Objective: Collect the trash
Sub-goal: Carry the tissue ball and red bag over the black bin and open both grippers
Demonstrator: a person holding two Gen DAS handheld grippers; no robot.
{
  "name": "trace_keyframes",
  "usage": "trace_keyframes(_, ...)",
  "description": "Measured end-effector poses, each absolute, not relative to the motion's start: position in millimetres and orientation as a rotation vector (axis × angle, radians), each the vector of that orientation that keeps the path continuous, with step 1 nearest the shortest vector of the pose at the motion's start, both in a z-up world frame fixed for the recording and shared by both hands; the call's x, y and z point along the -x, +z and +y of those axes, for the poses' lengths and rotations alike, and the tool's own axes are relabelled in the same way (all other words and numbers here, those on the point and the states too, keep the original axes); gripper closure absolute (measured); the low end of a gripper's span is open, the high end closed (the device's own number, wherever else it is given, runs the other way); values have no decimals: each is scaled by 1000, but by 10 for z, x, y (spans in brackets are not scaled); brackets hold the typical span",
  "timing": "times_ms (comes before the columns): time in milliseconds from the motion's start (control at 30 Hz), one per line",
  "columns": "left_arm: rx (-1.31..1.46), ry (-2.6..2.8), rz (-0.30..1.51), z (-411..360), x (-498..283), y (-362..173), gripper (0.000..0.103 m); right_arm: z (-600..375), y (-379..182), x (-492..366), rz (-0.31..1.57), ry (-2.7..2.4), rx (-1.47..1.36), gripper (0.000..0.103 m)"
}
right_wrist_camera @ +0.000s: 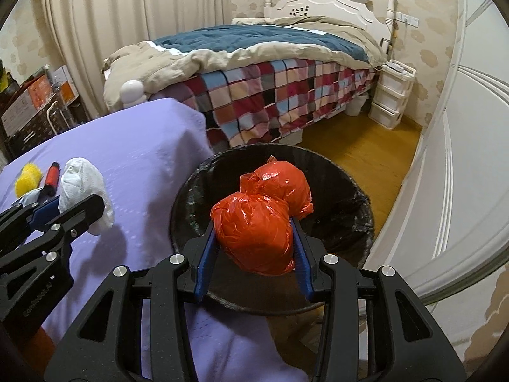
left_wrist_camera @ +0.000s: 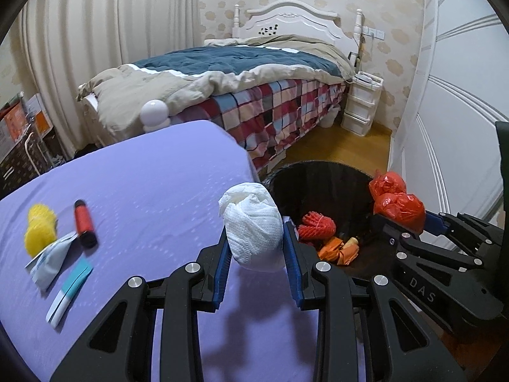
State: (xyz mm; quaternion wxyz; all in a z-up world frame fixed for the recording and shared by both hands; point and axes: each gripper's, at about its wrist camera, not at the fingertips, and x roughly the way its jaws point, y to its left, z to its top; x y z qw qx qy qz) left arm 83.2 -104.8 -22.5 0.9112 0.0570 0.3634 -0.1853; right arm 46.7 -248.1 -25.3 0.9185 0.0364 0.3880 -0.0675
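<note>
Two grippers: each clamped on one piece of trash.
Left gripper: blue pads pressed on a white wad, held above the purple table near its edge by the bin.
Wad axis: long axis runs forward along the fingers, tipped slightly left; crumpled end points away from the camera.
Right gripper: pads squeezed on a red bag, held over the bin mouth.
Bag axis: two lobes in line, running forward and right; the far lobe sticks out past the fingertips.
Bin contents: a red netted lump and orange scraps on the bottom, seen from the left wrist; the bag hides them from the right wrist.
Table, left part: yellow ball, red cylinder, grey pouch, teal-white strip; the ball is blurred, and what the pouch is cannot be told.
Background: bed, white drawers.
Cut off: the table's near edge, behind the gripper frames.
</note>
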Motion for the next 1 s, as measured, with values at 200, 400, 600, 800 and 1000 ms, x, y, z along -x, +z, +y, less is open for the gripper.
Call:
trace_keyframes(200,-143,-399,750,-1248,-943,-253,71,-2630,-272,-572,798,-159,-88,62)
trace_keyframes(400,-172,-407,751,-1429,-1050,-273,71,-2761,-314,-666,803,-173,-106,62)
trace_keyframes(600,-220,-405,741,-1586,-1153,-314,71,-2882,-343,-754,804,-188,-118,62)
trace_keyframes(800,-224,-397,756,-1635,-1251,-357,70,-2959,-380,-825,808,-199,-132,62)
trace_keyframes(1000,-208,-390,769,-1625,-1283,-375,48,-3020,-414,-851,804,-216,-150,50)
